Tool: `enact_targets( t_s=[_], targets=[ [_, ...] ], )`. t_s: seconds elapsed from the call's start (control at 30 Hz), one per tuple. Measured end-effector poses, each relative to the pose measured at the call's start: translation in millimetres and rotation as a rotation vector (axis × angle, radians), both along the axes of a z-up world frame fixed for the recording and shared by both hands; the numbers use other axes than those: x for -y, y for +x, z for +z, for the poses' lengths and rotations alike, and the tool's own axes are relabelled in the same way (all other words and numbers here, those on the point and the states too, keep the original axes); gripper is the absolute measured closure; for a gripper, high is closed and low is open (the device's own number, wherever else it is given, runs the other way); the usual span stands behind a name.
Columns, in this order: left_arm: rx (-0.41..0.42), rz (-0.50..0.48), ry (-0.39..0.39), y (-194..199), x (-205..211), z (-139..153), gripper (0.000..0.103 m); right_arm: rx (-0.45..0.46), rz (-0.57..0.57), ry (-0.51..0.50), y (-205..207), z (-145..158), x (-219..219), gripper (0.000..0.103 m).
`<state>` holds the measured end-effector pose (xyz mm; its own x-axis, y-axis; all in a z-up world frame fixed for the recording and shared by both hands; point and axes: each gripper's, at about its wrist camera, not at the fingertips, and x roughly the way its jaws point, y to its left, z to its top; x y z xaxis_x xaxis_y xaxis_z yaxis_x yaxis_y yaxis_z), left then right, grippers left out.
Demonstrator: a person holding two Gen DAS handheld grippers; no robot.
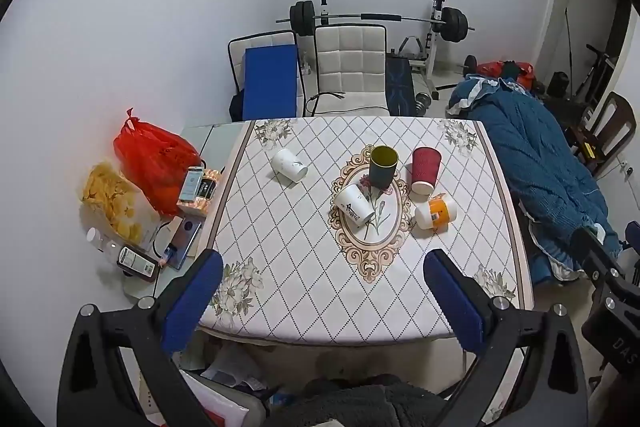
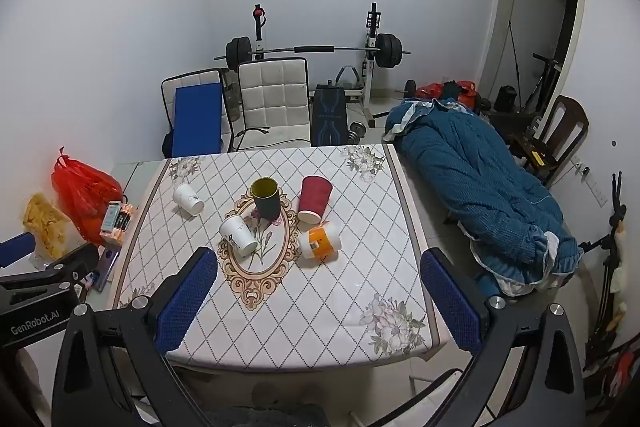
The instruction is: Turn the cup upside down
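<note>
Left tool (image 1: pixel 323 277): held above the near edge of the desk, blue-padded fingers (image 1: pixel 192 301) spread wide, grasping nothing.
Right tool (image 2: pixel 319 273): also above the near edge, fingers (image 2: pixel 450 303) wide apart and released; the left tool's black body shows at the left edge of the right wrist view.
Desk (image 1: pixel 304 291): covered by a white cloth with a diamond grid, flower corners and an oval ornament in the middle.
White cup with black print (image 1: pixel 353 205): lying on its side on the near left part of the oval, mouth toward near right; the closest cup to both tools.
Orange and white cup (image 1: pixel 435 211): lying on its side just right of the oval, near the red cup's base end.
Dark cup (image 1: pixel 383 165): standing upright on the far end of the oval, yellow-green inside, mouth up, just behind the printed white cup.
Red cup (image 1: pixel 425 170): right of the dark cup, tilted toward the camera; whether it stands mouth down or lies over I cannot tell.
Plain white cup (image 1: pixel 289 164): on its side, far left on the desk, well apart from the others.
Left of the desk: a red bag (image 1: pixel 154 157), a bag of chips (image 1: pixel 114 201) and small boxes and bottles on a lower surface.
Far side: two white chairs (image 1: pixel 351 67), a blue board (image 1: pixel 270 83), a barbell rack (image 1: pixel 376 18) against the wall.
Right side: a blue quilt (image 1: pixel 536 163) piled on a bed.
</note>
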<state>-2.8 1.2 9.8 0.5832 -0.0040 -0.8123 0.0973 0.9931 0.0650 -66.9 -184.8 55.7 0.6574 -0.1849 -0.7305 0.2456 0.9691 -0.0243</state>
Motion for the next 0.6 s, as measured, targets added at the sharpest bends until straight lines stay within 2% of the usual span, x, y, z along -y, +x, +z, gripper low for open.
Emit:
enact_targets(
  t_s=[0.6],
  targets=[
    [0.010,0.002,0.001,-10.3,7.7,6.0,0.000,0.009,0.006,0.005,-4.8,5.5,1.3,0.000]
  ],
)
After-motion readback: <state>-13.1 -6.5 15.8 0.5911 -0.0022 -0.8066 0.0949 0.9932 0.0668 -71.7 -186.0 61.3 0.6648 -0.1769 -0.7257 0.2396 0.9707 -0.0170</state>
